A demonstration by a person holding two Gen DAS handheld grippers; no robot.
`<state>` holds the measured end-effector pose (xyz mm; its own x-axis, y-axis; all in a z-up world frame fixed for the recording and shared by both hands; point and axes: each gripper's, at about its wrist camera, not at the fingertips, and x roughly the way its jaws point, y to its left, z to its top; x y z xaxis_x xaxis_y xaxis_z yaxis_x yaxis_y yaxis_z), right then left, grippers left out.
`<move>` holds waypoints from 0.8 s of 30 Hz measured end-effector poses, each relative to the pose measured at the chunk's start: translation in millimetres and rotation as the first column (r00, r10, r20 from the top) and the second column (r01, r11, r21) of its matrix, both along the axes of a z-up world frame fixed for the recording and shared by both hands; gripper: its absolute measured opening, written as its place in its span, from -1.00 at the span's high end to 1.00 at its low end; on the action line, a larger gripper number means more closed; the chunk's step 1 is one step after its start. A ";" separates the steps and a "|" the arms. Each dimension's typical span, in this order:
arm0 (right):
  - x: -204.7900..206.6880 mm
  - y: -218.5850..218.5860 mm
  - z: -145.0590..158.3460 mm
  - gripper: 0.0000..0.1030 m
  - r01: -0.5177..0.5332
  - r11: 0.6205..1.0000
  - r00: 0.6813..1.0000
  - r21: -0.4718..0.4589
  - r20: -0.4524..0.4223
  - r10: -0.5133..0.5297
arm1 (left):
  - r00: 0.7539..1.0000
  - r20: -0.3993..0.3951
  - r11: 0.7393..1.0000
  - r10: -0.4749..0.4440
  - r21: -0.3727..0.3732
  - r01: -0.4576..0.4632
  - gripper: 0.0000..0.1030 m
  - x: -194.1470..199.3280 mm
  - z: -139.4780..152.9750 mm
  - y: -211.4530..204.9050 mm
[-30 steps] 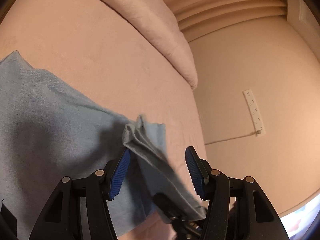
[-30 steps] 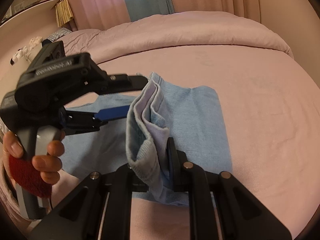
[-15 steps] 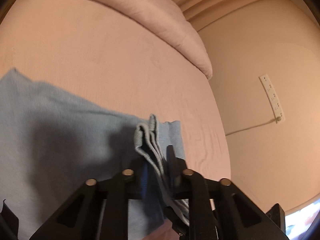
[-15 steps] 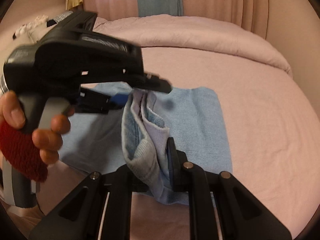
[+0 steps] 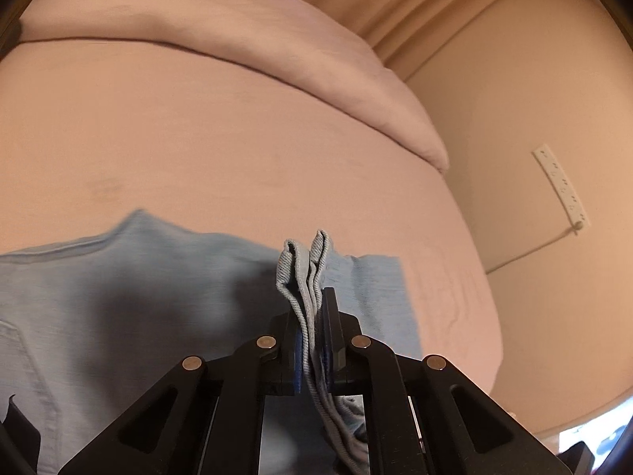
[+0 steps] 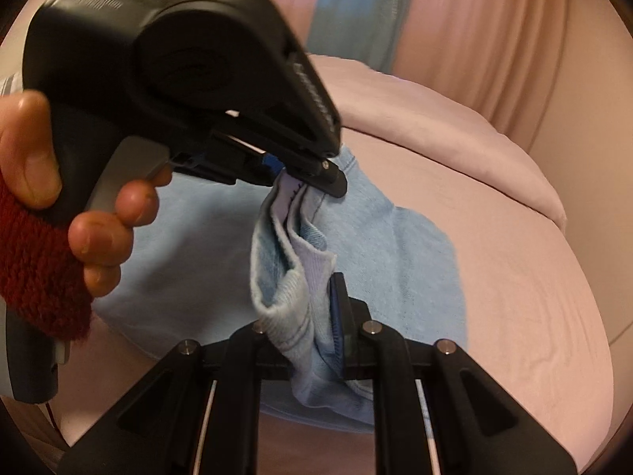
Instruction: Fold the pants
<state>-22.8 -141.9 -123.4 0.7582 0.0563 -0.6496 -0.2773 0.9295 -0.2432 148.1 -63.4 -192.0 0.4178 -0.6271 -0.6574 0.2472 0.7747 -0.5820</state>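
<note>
Light blue pants (image 5: 118, 301) lie spread on the pink bed. My left gripper (image 5: 312, 316) is shut on a bunched, layered edge of the pants (image 5: 304, 273) that sticks up between its pads. My right gripper (image 6: 316, 308) is shut on a thick fold of the same pants (image 6: 292, 277), lifted off the bed. In the right wrist view the left gripper (image 6: 308, 174) looms large just ahead, pinching the far end of that lifted fold, with a hand (image 6: 99, 213) and a red cuff on its handle. The rest of the pants (image 6: 395, 261) lies flat beyond.
A pink sheet (image 5: 198, 138) covers the bed, with a folded duvet (image 5: 237, 39) along the far side. To the right the bed edge drops toward a wall with a white power strip (image 5: 561, 190). Curtains (image 6: 474, 31) hang behind the bed.
My left gripper closed from wide open onto the bunched pants edge. It now fills more of the right wrist view, closer and higher. The held fold is lifted more.
</note>
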 end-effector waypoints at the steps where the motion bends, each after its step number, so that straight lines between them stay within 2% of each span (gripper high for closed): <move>1: 0.5 7.1 -2.9 0.72 -0.012 1.000 1.000 -0.010 -0.003 0.012 | 1.000 -0.008 1.000 -0.007 0.003 0.007 0.89 1.9 -4.8 4.1; 3: 3.7 24.4 -14.9 0.72 -0.040 0.998 0.999 -0.054 -0.021 0.039 | 0.999 -0.037 0.999 0.005 0.046 -0.003 0.89 6.3 -17.0 10.5; 5: 4.7 34.4 -28.2 0.71 -0.051 0.995 0.998 -0.080 -0.053 0.047 | 0.997 -0.069 0.998 0.025 0.055 -0.021 0.89 7.0 -30.7 18.2; 9: 1.7 40.2 -36.5 0.65 -0.081 0.994 0.994 -0.071 -0.080 0.075 | 0.995 -0.086 0.998 0.047 0.042 -0.044 0.89 5.4 -42.3 28.1; 12: 2.6 38.3 -35.4 0.60 -0.095 0.994 0.992 -0.050 -0.092 0.090 | 0.995 -0.076 0.997 0.057 0.058 -0.053 0.86 4.0 -43.3 26.7; 13: 1.9 36.9 -33.5 0.57 -0.097 0.995 0.991 -0.027 -0.097 0.094 | 0.995 -0.074 0.996 0.059 0.066 -0.054 0.81 3.5 -43.5 25.6; 14: 2.1 36.2 -32.1 0.47 -0.102 0.995 0.989 -0.003 -0.104 0.101 | 0.995 -0.077 0.994 0.069 0.094 -0.061 0.63 3.4 -45.0 24.6; 15: 3.9 32.0 -31.1 0.29 -0.107 0.994 0.986 0.037 -0.126 0.111 | 0.994 -0.079 0.991 0.078 0.118 -0.068 0.49 3.7 -46.0 24.0; 16: 7.6 26.0 -29.4 0.11 -0.117 0.991 0.981 0.068 -0.151 0.126 | 0.992 -0.082 0.984 0.095 0.158 -0.081 0.26 4.4 -45.5 24.5; 19: 3.3 14.2 -16.3 0.07 -0.145 0.980 0.967 0.138 -0.190 0.169 | 0.990 -0.052 0.975 0.128 0.190 -0.116 0.24 -4.7 -39.0 42.1; 21: -1.8 -5.4 3.0 0.11 -0.165 0.956 0.958 0.245 -0.190 0.214 | 0.989 -0.028 0.971 0.144 0.195 -0.136 0.23 -11.3 -30.8 49.9; 22: -2.6 -20.5 15.3 0.11 -0.166 0.931 0.955 0.324 -0.182 0.234 | 0.990 -0.008 0.972 0.144 0.191 -0.140 0.23 -17.0 -25.7 53.2; 24: 0.7 -47.7 33.5 0.15 -0.136 0.908 0.966 0.397 -0.151 0.211 | 0.993 0.030 0.976 0.118 0.180 -0.122 0.23 -31.2 -16.0 54.8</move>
